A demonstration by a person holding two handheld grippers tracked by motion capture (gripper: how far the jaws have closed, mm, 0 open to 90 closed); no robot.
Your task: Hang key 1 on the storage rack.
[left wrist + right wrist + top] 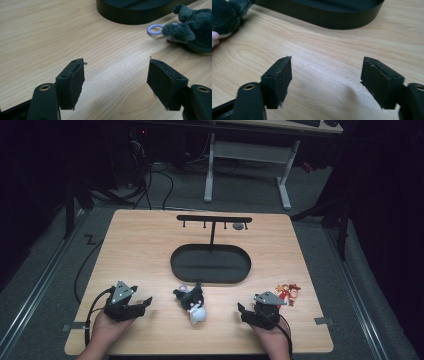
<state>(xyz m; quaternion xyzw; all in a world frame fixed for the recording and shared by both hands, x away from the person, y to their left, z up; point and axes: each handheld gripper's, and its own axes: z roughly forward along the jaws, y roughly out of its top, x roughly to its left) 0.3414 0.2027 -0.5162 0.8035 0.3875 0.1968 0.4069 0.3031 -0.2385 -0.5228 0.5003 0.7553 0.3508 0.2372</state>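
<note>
Left gripper (141,303): near the table's (145,245) front-left corner, jaws spread wide, nothing held.

Right gripper (243,311): near the front-right corner, jaws likewise wide apart, empty.

Plush toy (192,301): dark grey and white, lying near the front edge midway between the two grippers, touching neither; a pale ring (155,29) lies at its side.

Black oval tray (210,264): at the table's centre, just behind the plush toy.

Red figurine (288,293): just beside the right gripper, toward the right edge.

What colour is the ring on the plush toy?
Pale lilac ring beside the plush; left gripper view.
</note>
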